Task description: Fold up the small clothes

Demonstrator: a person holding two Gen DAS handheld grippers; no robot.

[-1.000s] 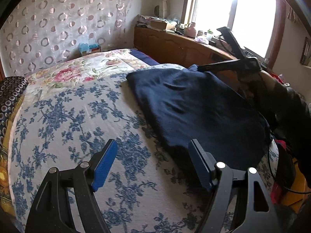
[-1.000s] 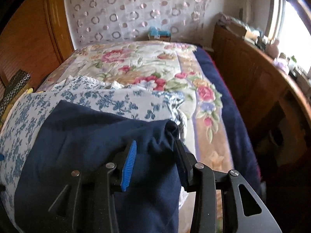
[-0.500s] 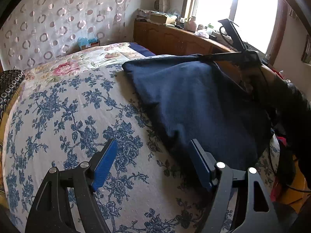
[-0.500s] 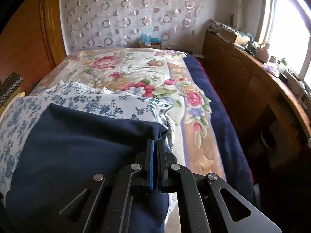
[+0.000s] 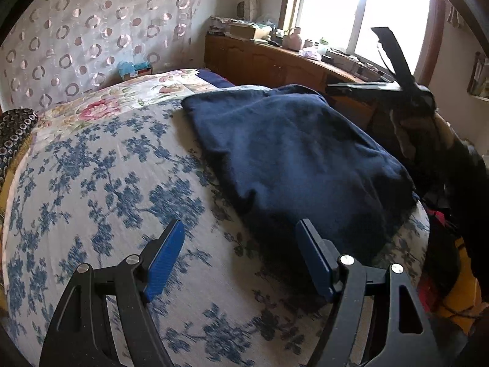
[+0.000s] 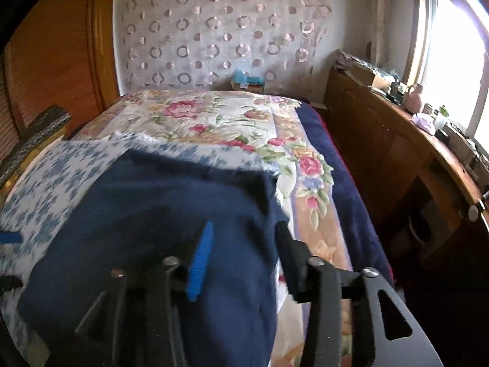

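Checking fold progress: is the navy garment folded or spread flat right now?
Cannot tell for sure. The navy garment lies as one compact, thick-edged slab on the bed, suggesting a fold, but no layer edges show. Neither tongs grips it.

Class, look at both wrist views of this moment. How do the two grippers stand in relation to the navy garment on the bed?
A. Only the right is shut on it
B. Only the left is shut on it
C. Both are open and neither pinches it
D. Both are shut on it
C: the left gripper and the right gripper both show a wide gap between their fingers, with the navy garment lying unclamped on the blue-flowered sheet.
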